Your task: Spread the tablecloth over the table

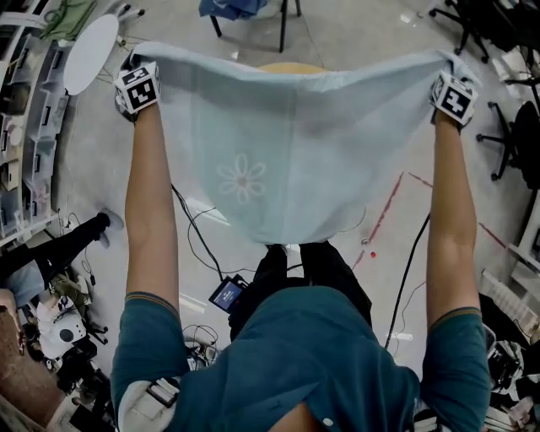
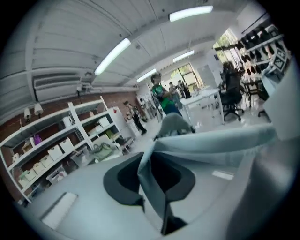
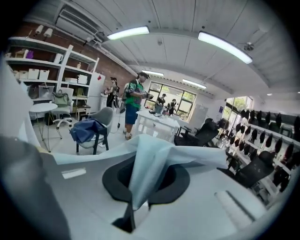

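A pale blue tablecloth (image 1: 287, 152) with a white flower print hangs stretched in the air between my two grippers, its lower edge sagging toward me. My left gripper (image 1: 137, 87) is shut on its left corner; in the left gripper view the tablecloth (image 2: 220, 140) folds down into the left gripper (image 2: 159, 206). My right gripper (image 1: 453, 97) is shut on the right corner, and in the right gripper view the tablecloth (image 3: 150, 159) is bunched into the right gripper (image 3: 131, 211). A round wooden table (image 1: 291, 67) peeks above the cloth's top edge; the rest is hidden.
A white round table (image 1: 90, 51) stands far left, a chair with blue fabric (image 1: 245, 10) beyond the wooden table. Office chairs (image 1: 515, 143) are at the right, shelving (image 1: 25, 126) at the left. Cables (image 1: 198, 245) and a small screen (image 1: 228, 294) lie by my feet.
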A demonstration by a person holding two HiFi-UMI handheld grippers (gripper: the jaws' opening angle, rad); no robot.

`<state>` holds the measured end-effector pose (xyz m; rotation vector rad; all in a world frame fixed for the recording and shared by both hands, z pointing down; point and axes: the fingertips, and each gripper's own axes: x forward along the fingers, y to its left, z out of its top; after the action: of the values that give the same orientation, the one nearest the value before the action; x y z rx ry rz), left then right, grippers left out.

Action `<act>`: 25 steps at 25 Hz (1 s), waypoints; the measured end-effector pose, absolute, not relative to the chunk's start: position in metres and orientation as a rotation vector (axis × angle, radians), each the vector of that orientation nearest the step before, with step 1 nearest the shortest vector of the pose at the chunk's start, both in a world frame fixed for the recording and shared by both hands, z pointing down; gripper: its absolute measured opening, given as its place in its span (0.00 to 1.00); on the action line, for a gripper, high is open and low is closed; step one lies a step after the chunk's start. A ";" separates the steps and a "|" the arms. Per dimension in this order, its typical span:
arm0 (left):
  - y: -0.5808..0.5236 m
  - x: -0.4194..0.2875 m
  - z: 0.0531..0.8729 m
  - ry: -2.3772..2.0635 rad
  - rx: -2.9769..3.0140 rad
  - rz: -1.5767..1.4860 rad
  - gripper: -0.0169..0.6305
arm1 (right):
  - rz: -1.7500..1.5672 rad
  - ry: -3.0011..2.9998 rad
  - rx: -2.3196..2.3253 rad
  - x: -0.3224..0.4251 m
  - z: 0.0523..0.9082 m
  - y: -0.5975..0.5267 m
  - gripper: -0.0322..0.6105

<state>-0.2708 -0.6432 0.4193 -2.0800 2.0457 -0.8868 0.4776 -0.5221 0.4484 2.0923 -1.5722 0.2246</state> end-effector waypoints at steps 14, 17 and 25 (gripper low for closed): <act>-0.523 -0.173 0.648 1.570 -2.623 -1.253 0.07 | 0.690 -1.422 2.076 0.447 0.619 -0.479 0.31; -0.490 -0.083 0.669 1.301 -2.838 -1.175 0.14 | 0.716 -1.358 2.234 0.438 0.614 -0.458 0.38; -0.492 -0.039 0.693 1.367 -3.010 -1.063 0.20 | 0.711 -2.028 1.710 0.260 0.652 -0.492 0.37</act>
<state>-0.0387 -0.4925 0.6931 -3.0098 1.3667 -1.0629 0.2598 -0.4918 0.6516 1.7102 -2.0279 0.7108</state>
